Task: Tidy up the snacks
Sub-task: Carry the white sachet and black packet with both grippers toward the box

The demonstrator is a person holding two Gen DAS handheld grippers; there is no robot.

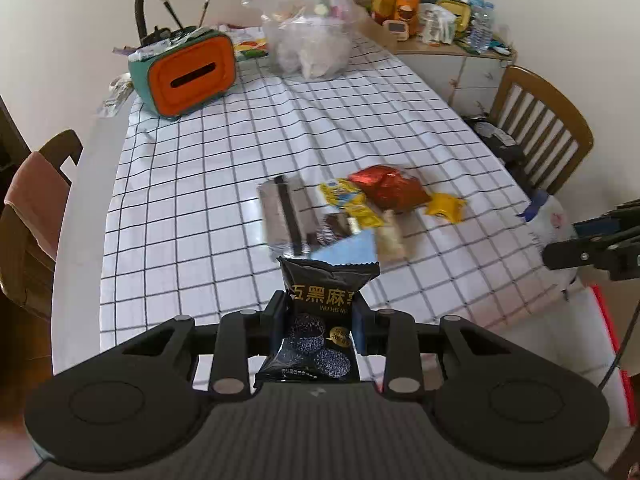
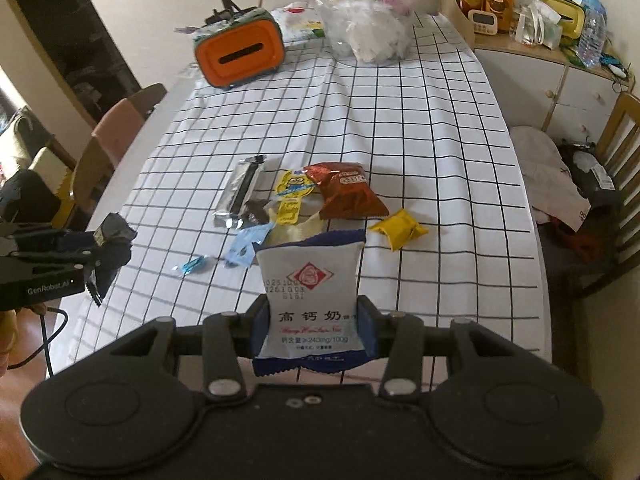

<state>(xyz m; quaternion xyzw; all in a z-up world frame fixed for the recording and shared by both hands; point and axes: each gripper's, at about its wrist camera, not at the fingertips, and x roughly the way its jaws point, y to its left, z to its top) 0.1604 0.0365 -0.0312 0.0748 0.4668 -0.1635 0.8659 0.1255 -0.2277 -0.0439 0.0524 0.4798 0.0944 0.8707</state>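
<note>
A: What is each hand carrying?

B: The left gripper (image 1: 320,316) has its jaws pinched narrow on a black sesame snack packet (image 1: 316,320), held upright above the near edge of the checked tablecloth (image 1: 200,160). The right gripper (image 2: 314,320) is clamped the same way on a white milk biscuit packet (image 2: 310,292), also clear of the table.

A: And the rest of the snacks?

B: They lie in 1 loose heap mid-table: a silver wrapper (image 2: 240,192), a red chip bag (image 2: 346,194), a yellow cartoon sachet (image 2: 292,194), a yellow candy (image 2: 398,228) just beside the heap, and a small blue candy (image 2: 194,264) a little apart.

A: What could go wrong?

B: I'd judge slipping the main risk. Both packets are puffy, slick film, and the pads grip only their lower halves, so a quick swing could let 1 slide out. The 2 grippers also hang near each other, so crossing paths might knock a packet loose.

A: Anything about where they go?

B: No tray or box for sorting shows plainly; the orange tissue box (image 1: 188,76) and clear plastic bag (image 1: 312,40) at the far end look unrelated.
</note>
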